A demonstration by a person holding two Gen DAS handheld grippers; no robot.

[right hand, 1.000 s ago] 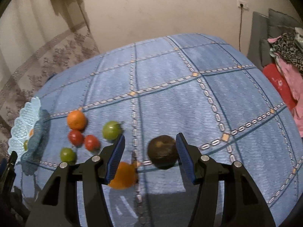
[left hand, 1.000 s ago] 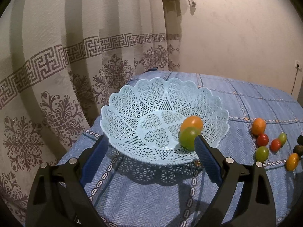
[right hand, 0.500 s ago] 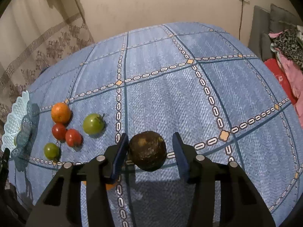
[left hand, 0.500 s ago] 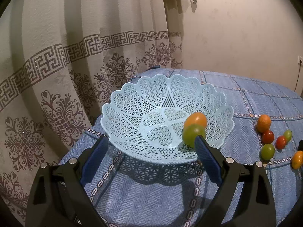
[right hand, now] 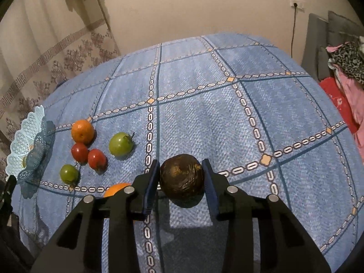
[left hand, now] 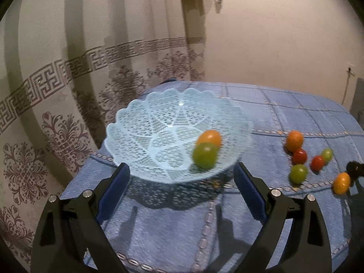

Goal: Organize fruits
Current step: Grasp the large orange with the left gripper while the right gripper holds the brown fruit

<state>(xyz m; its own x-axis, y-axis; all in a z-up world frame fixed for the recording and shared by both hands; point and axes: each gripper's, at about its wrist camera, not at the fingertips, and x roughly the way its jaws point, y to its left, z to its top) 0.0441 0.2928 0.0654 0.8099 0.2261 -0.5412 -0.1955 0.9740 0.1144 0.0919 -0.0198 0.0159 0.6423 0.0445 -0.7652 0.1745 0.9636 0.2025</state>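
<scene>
My right gripper [right hand: 181, 178] is shut on a dark brown round fruit [right hand: 181, 178], held just above the blue cloth. To its left lie an orange [right hand: 82, 131], two red tomatoes [right hand: 79, 152], a large green fruit [right hand: 120, 145], a small green one [right hand: 69, 173] and an orange fruit [right hand: 116, 189] half hidden by the finger. The pale blue lattice basket [left hand: 145, 122] holds an orange fruit [left hand: 208, 137] and a green fruit [left hand: 204, 155]. My left gripper [left hand: 182, 179] stands open just before the basket's near rim.
A patterned curtain [left hand: 56, 79] hangs close behind the basket on the left. Clothes are piled on grey furniture [right hand: 341, 68] at the right. The blue checked cloth [right hand: 227, 113] stretches far behind the fruits.
The right fingers closed onto the dark fruit and lifted it slightly off the cloth. The left gripper drew back a little from the basket and stayed open.
</scene>
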